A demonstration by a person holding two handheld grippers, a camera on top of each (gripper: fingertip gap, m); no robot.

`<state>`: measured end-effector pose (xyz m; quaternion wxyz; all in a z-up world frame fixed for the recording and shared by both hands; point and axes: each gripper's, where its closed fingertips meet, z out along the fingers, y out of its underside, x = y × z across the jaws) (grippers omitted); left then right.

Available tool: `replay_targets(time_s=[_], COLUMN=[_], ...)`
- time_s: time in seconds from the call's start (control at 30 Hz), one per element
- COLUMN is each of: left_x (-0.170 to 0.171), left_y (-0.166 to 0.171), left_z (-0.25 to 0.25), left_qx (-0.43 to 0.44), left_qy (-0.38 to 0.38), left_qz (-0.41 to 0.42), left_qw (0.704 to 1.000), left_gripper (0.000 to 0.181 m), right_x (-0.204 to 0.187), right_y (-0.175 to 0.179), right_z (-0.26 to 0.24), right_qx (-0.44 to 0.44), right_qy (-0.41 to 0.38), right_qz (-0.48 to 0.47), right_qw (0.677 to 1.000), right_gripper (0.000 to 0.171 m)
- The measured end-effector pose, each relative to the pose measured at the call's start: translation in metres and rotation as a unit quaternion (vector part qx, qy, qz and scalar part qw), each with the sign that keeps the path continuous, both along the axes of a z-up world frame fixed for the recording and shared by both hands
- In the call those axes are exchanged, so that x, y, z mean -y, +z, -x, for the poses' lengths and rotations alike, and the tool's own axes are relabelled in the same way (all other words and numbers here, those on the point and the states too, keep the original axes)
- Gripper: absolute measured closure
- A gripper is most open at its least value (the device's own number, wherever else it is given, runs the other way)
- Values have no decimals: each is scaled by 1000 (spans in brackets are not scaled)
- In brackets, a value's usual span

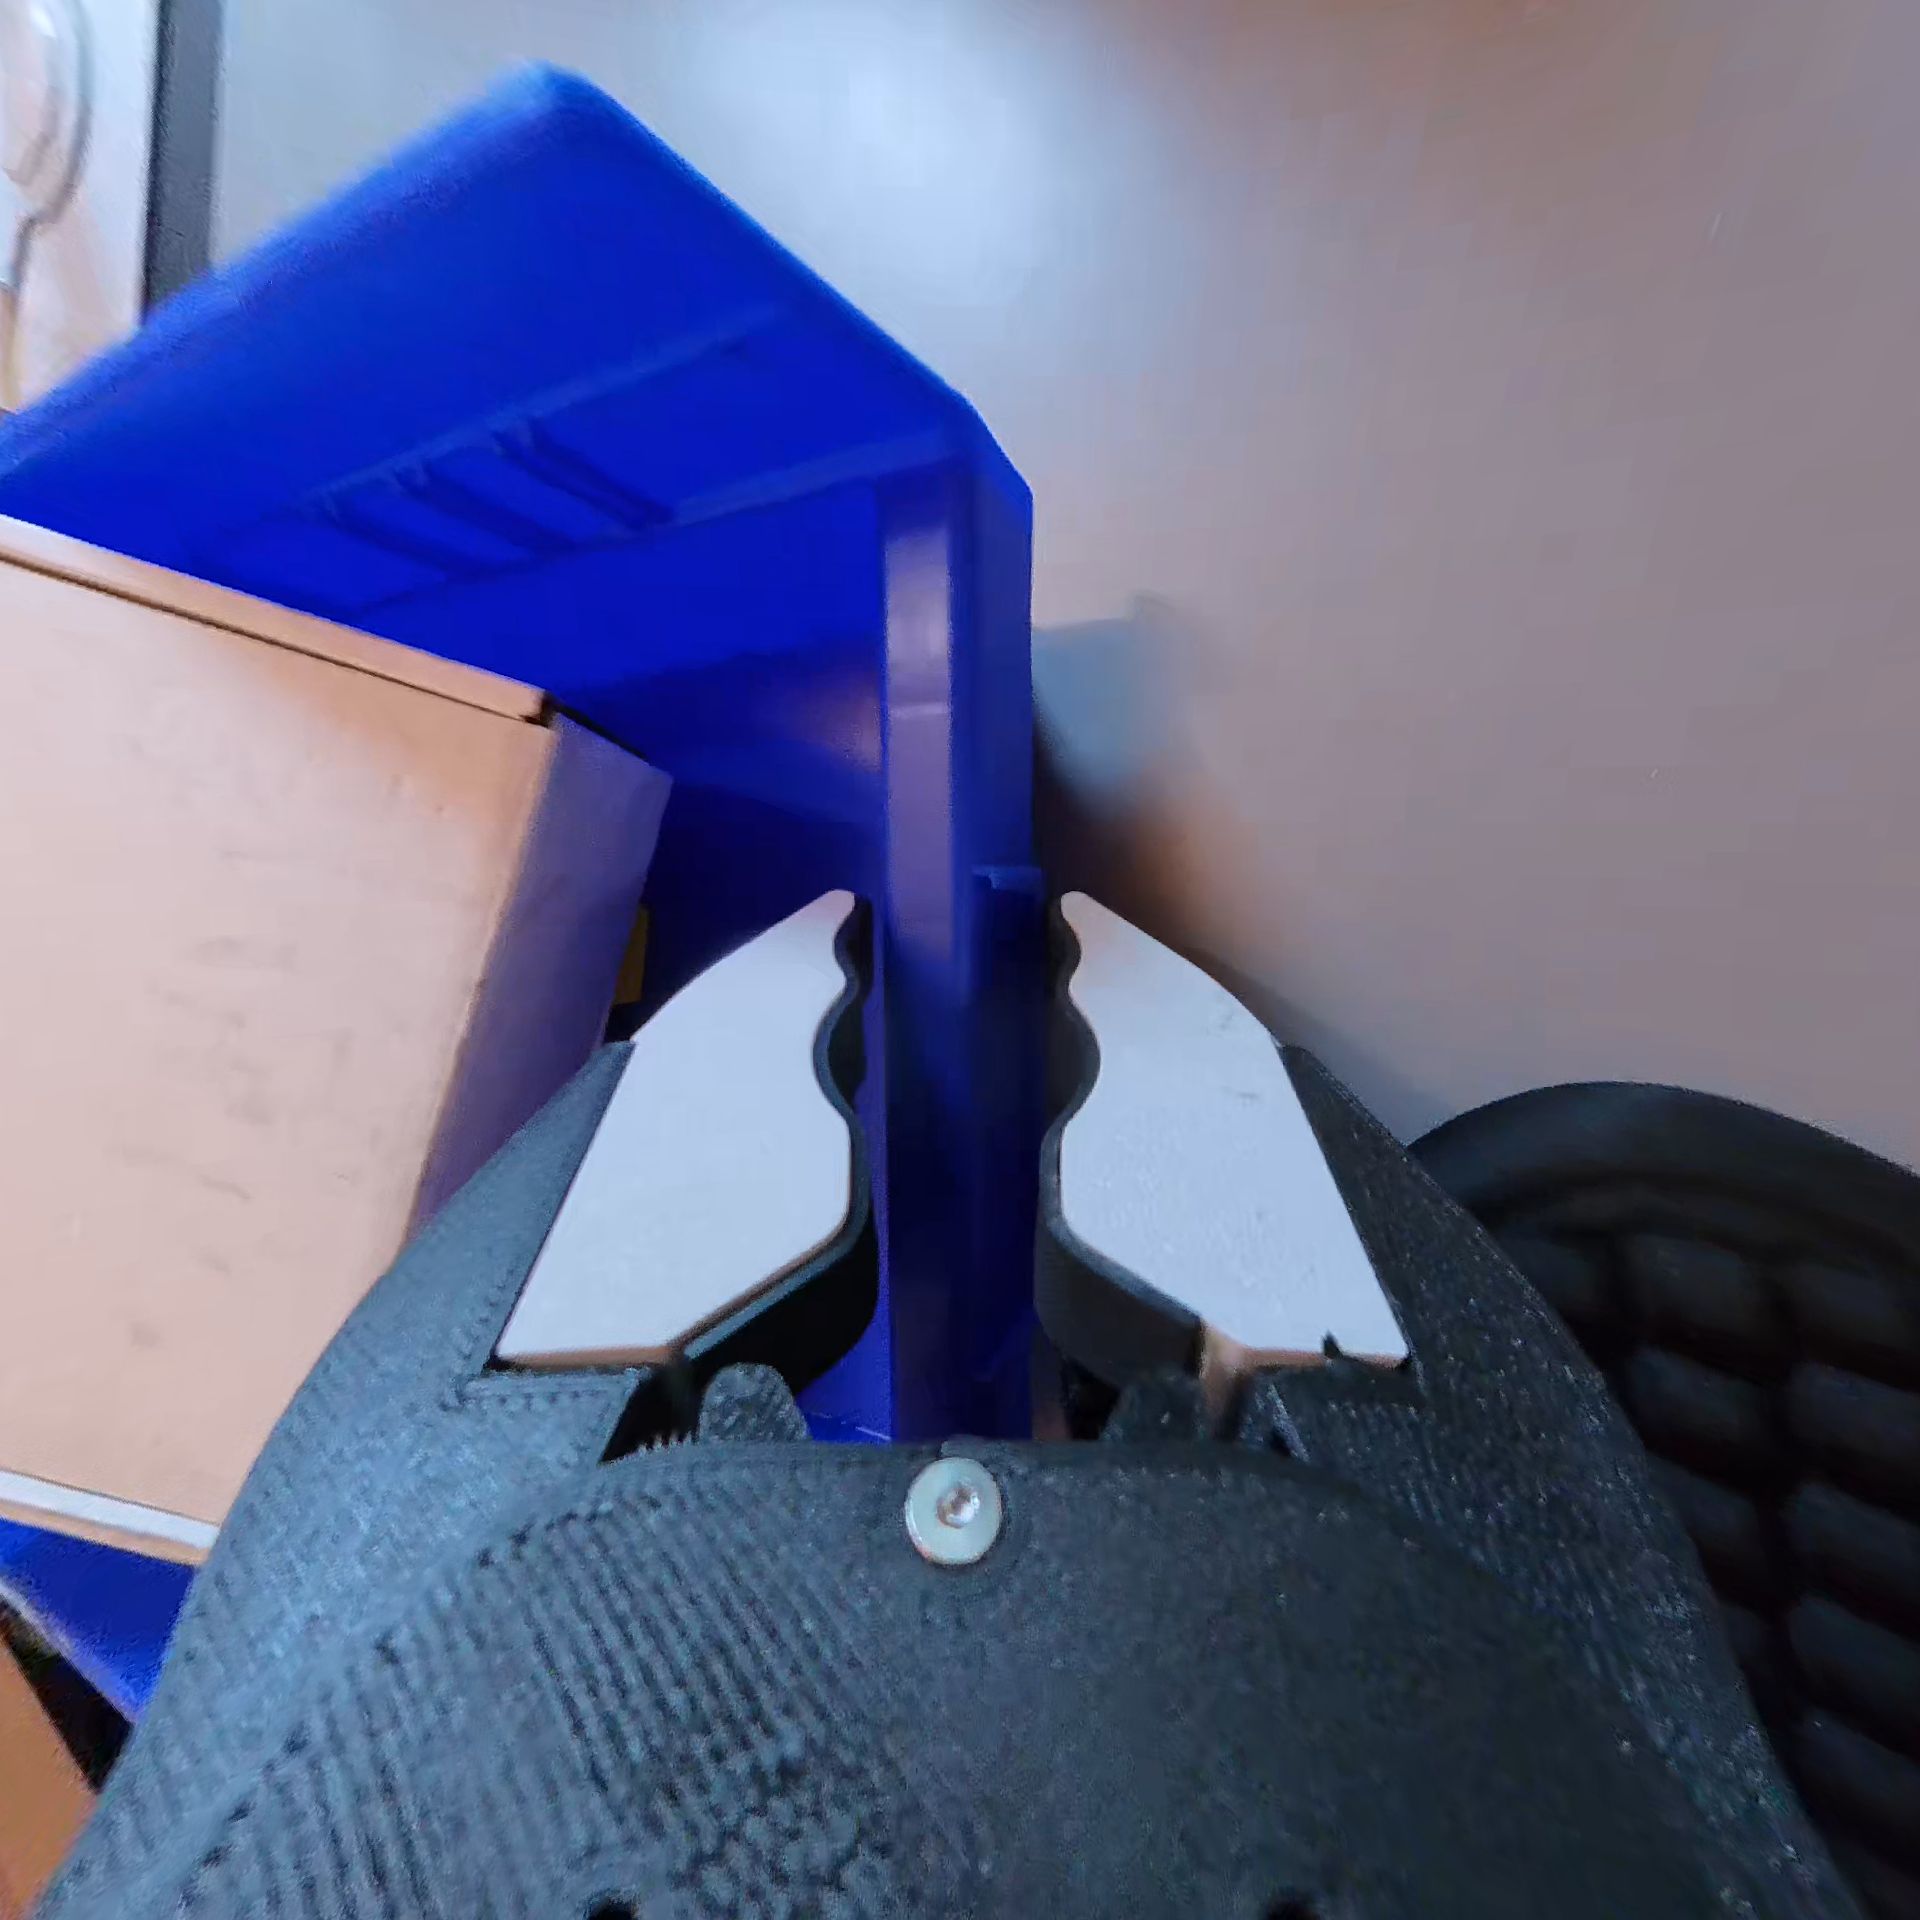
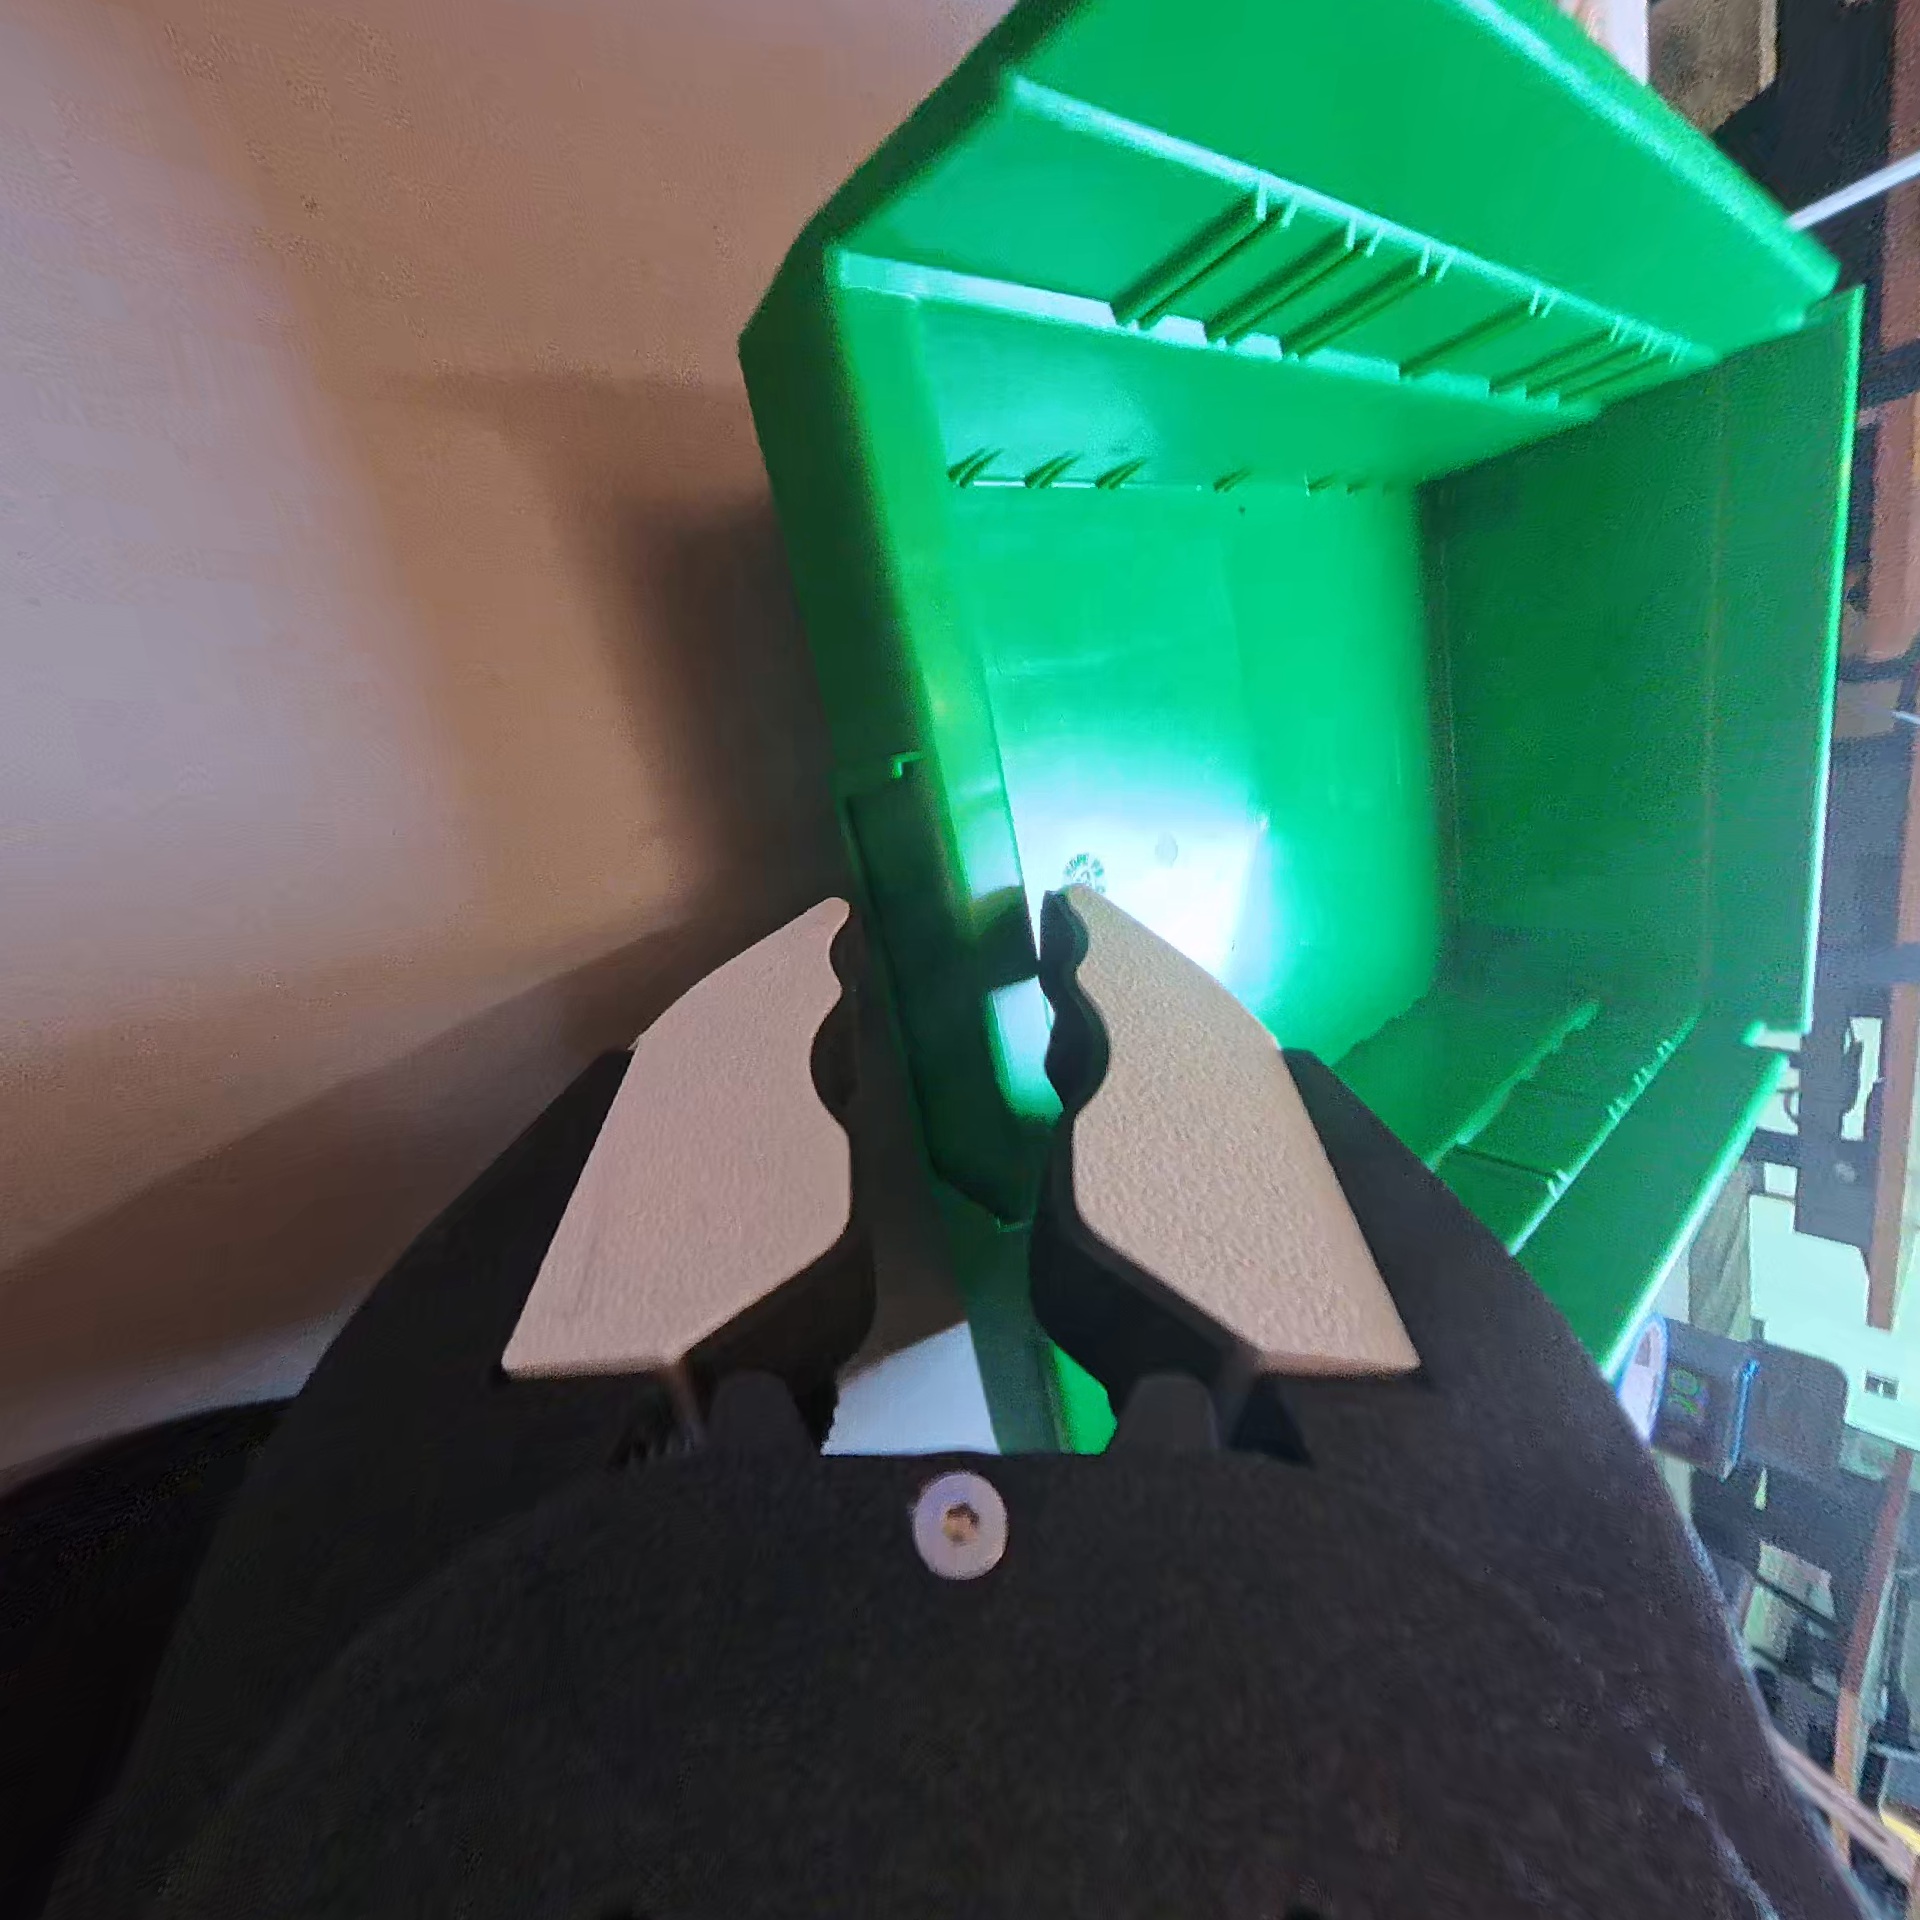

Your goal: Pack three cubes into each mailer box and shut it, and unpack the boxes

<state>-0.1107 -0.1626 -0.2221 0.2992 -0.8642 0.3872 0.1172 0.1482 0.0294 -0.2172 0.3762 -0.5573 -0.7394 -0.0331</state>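
Observation:
In the left wrist view my left gripper point(image 1: 956, 909) is shut on the side wall of a blue plastic bin point(image 1: 623, 364), one finger inside and one outside. A brown cardboard mailer box point(image 1: 239, 987) lies inside the blue bin, its lid closed. In the right wrist view my right gripper point(image 2: 945, 914) is shut on the left wall of a green plastic bin point(image 2: 1558, 727), which is tilted and shows an empty inside. No cubes show in either view.
A pale tabletop point(image 1: 1455, 520) lies beyond the blue bin and also shows left of the green bin point(image 2: 312, 623). A dark ribbed object point(image 1: 1714, 1351) sits at the right of the left wrist view. Shelving and clutter point(image 2: 1849, 1143) stand right of the green bin. Tip to tip, the grippers are about 35 centimeters apart.

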Motion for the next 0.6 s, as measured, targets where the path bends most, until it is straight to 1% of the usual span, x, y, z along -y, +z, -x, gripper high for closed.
replay_targets(time_s=[0.03,0.13,0.17,0.2,0.27,0.33,0.4,0.43,0.53,0.6], left_x=[-1,-4,-9,-11,-15,-22,-29,-33,-44,-49], left_y=[7,37,51,63,79,86,84,81,69,68], left_z=[-1,5,14,22,37,54,76,85,99,111], left_qx=[15,62,64,65,56,-6,-119,-158,-179,-225], left_qy=[1,24,38,49,64,71,68,61,43,27], left_qz=[-12,-58,-89,-111,-124,-125,-103,-81,-13,21], left_qw=[1000,996,993,990,989,990,985,982,983,974], left_gripper=[145,132,140,138,132,124,111,103,79,66], right_x=[-3,-10,-11,-12,-14,-19,-28,-32,-29,-22], right_y=[0,1,1,1,2,2,2,3,10,16], right_z=[-2,-5,-4,-3,1,7,10,11,15,17], right_qx=[-5,-27,-34,-36,-32,-36,-37,-37,-70,-99], right_qy=[6,20,24,32,56,71,67,61,50,46], right_qz=[-4,-13,-15,-23,-47,-68,-84,-93,-89,-61], right_qw=[1000,999,999,999,997,995,994,993,992,992], right_gripper=[139,138,138,138,139,139,139,139,132,127])
